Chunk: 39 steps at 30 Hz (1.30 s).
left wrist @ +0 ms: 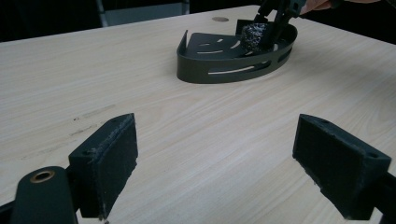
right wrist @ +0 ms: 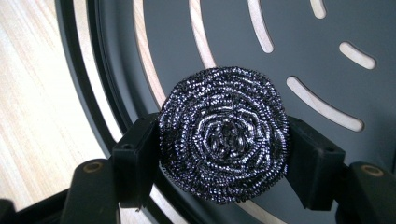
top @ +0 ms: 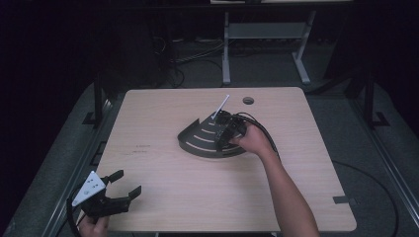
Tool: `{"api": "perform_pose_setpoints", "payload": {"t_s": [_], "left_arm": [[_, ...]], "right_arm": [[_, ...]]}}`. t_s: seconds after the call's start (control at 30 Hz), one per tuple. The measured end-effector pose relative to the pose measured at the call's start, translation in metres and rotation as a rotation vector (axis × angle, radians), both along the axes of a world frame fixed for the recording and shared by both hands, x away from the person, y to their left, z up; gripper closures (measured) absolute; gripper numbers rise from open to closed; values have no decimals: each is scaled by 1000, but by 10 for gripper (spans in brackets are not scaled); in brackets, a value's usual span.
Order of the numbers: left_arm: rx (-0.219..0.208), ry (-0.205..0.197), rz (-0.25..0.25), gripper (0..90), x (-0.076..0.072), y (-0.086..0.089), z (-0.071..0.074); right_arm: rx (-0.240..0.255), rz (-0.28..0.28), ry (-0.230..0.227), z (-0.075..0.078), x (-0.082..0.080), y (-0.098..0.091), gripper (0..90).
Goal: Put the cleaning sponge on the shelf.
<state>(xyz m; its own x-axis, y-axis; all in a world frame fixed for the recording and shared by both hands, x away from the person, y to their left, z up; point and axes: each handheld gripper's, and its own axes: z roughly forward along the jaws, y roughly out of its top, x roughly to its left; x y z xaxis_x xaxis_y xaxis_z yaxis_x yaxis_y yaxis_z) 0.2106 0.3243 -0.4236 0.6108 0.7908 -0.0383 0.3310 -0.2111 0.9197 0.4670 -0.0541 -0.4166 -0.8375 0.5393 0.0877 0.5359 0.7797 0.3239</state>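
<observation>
A dark fan-shaped slotted tray (top: 200, 140) lies in the middle of the light wooden table (top: 163, 173). My right gripper (top: 228, 129) reaches down into it, shut on a round steel-wool scourer (right wrist: 223, 133) squeezed between both pads just above the tray floor (right wrist: 289, 42). The scourer (left wrist: 254, 35) and that gripper show in the left gripper view at the far side of the tray (left wrist: 233, 67). A thin white stick (top: 221, 106) stands slanted at the tray's back edge. My left gripper (top: 126, 183) hovers at the table's near left corner, open, its pads (left wrist: 109, 156) wide apart over bare wood.
A round cable hole (top: 248, 100) sits in the table near its far edge. A cable (top: 264, 131) trails from the right gripper over the hand. Behind the table stands a grey metal frame (top: 267, 44) on a dark floor.
</observation>
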Motion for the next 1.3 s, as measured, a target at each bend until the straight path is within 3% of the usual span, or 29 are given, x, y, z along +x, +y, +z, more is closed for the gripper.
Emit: {"api": "perform_pose_setpoints", "payload": {"t_s": [0.63,1.3], "left_arm": [[4,1,1,132,1,-2,0],[0,4,5,133,3,0,-1]], "right_arm": [[-10,-52,1,-13,7,-1,325],[4,-68,10,-19,12,-5,318]]}}
